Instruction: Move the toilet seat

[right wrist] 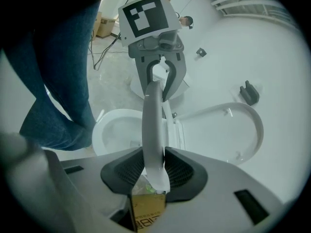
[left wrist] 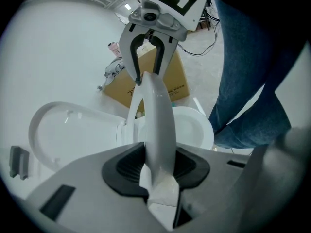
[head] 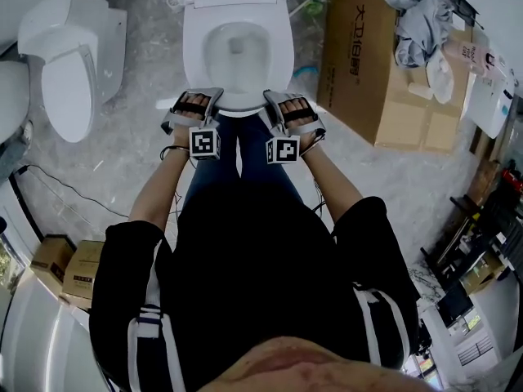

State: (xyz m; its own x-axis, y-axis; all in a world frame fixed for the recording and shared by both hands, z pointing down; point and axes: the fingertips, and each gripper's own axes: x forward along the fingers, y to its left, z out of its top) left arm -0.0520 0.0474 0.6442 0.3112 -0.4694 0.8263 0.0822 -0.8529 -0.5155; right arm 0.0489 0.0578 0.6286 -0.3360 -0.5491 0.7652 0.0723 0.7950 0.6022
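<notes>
Grip on both sides is what we are seeing in the head view. The left gripper (head: 198,100) and the right gripper (head: 283,100) are biting the near edge of the toilet seat (head: 239,104) at centre frame. They are equally near it, one at each front corner. The seat's long axis is running up the frame, towards the hinge at the top edge.

In the left gripper view we are looking along the seat (left wrist: 158,120) edge-on. It is rising from bottom centre, where the black pads (left wrist: 125,166) are pinching it from both sides. It is arching away to the right gripper (left wrist: 146,79) at top centre. The bowl (left wrist: 192,130) is lying below, right of centre, and the raised lid (left wrist: 73,130) is standing at the left.

In the right gripper view the picture is mirrored. This gripper's own pads (right wrist: 183,171) are clamping the rim (right wrist: 153,125) at bottom centre, and the left gripper (right wrist: 158,89) is holding it at the top.

We are judging the seat to be partly lifted off the bowl. The swing is turning on both hands rising evenly about the far hinge.
</notes>
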